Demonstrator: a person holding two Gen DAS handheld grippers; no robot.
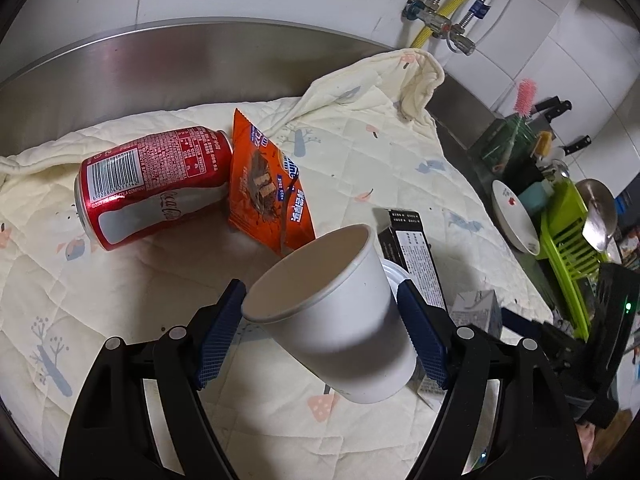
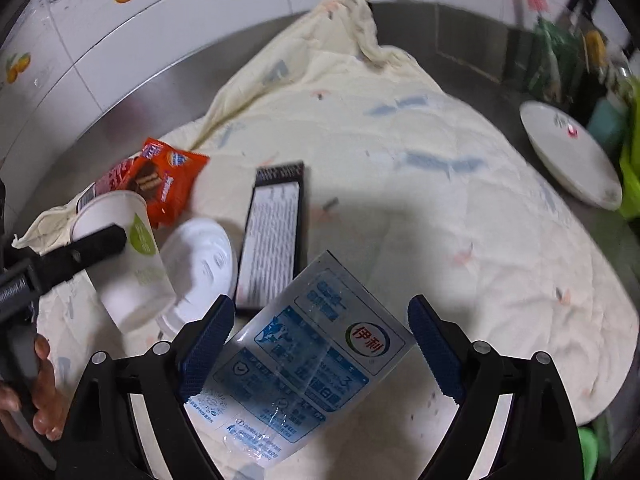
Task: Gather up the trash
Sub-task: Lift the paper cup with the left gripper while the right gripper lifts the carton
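tilting paper cup (image 1: 340, 320) clamped between left tool (image 1: 322, 334) pads

The quilted cloth (image 2: 460, 240) lies bare toward the counter's right edge — the can (image 1: 154, 184), wrapper (image 1: 272, 184), lid (image 2: 200, 264) and black box (image 2: 274, 236) crowd its left.

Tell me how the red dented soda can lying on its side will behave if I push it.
The red dented soda can lies on its side, so it will probably roll, though unevenly given the dent. The quilted cream cloth may slow it. It looks empty, likely light and easily crushed.
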